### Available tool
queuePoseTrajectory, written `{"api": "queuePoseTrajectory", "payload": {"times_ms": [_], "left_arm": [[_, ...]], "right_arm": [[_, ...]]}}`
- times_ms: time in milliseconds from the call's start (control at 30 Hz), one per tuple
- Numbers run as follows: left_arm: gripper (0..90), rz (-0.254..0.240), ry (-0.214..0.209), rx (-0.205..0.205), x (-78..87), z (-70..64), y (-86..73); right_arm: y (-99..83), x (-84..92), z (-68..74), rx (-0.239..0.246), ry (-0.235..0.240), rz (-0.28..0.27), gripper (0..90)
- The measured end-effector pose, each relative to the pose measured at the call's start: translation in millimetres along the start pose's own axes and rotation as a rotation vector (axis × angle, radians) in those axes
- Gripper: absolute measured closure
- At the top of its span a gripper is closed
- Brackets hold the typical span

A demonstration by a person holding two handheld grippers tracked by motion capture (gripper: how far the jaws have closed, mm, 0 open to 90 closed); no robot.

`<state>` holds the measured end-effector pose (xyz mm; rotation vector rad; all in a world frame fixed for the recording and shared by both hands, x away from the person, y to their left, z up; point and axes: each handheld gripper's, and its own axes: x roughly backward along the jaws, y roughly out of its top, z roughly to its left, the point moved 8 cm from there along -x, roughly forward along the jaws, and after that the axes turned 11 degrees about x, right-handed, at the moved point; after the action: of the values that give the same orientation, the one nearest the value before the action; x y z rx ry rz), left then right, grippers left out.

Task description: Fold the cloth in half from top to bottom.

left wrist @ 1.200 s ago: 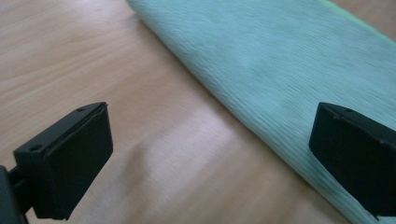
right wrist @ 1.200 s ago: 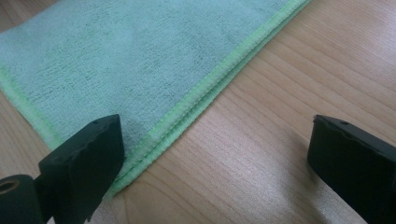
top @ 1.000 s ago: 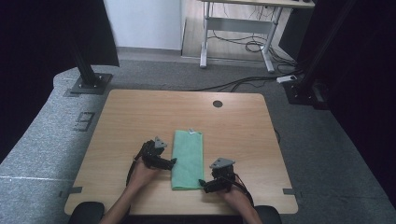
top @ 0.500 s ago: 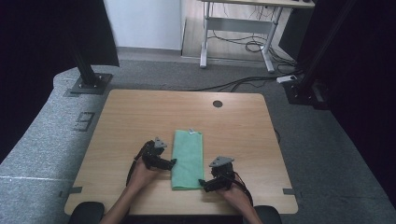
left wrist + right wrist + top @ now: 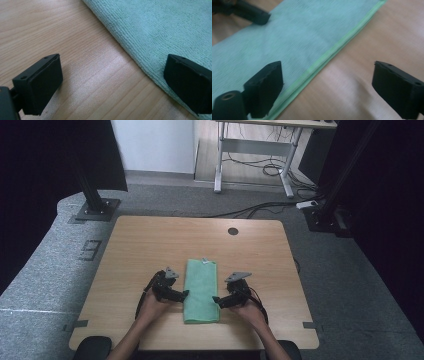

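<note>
Jaws, left gripper [image 5: 184, 294]: spread wide, nothing between the pads; one pad over bare wood, the other over the cloth's edge. Jaws, right gripper [image 5: 217, 300]: spread, just closing a little, straddling the cloth's hemmed edge without pinching it.

Item: pale green folded microfibre cloth [image 5: 201, 289], a narrow rectangle, lying flat near the middle of the light wooden counter [image 5: 150, 240], toward its near edge, between the two grippers.

Change: against the earlier high views the right gripper has shifted farther up along the cloth's right long edge, now roughly level with the left one; the left gripper and the cloth lie as before. Judged: both sides are being lined up for a grasp on the long edges, likely ahead of another fold.

Orientation: long axis runs away from the person toward the counter's far edge; a small tag shows at the far short end.
</note>
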<state>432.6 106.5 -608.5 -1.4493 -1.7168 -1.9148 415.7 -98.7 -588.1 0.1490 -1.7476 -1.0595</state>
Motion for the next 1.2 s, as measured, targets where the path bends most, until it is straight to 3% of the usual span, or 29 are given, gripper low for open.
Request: {"api": "queuePoseTrajectory", "payload": {"times_ms": [133, 400, 600, 833, 1067, 1200], "left_arm": [[2.4, 0.001, 0.000, -0.001, 0.1, 0.1, -0.1], [2.4, 0.001, 0.000, 0.000, 0.1, 0.0, -0.1], [2.4, 0.000, 0.000, 0.000, 0.0, 0.0, 0.0], [2.4, 0.002, -0.001, -0.001, 0.1, 0.1, -0.1], [2.4, -0.001, -0.001, 0.001, -0.1, -0.1, 0.1], [2.4, 0.002, 0.000, 0.000, 0.0, 0.0, 0.0]], "right_arm": [[11.6, -6.7, -11.9, -0.004, -0.020, 0.007, 15.9], [32.7, -17.3, -36.9, -0.022, -0.053, 0.000, 33.6], [48.4, -24.5, -54.1, -0.040, -0.052, -0.004, 46.0], [57.6, -37.7, -67.0, -0.028, -0.058, 0.024, 59.3], [67.9, -53.6, -73.6, -0.023, -0.064, 0.027, 62.7], [66.7, -65.7, -78.8, -0.015, -0.077, 0.056, 61.5]]}}
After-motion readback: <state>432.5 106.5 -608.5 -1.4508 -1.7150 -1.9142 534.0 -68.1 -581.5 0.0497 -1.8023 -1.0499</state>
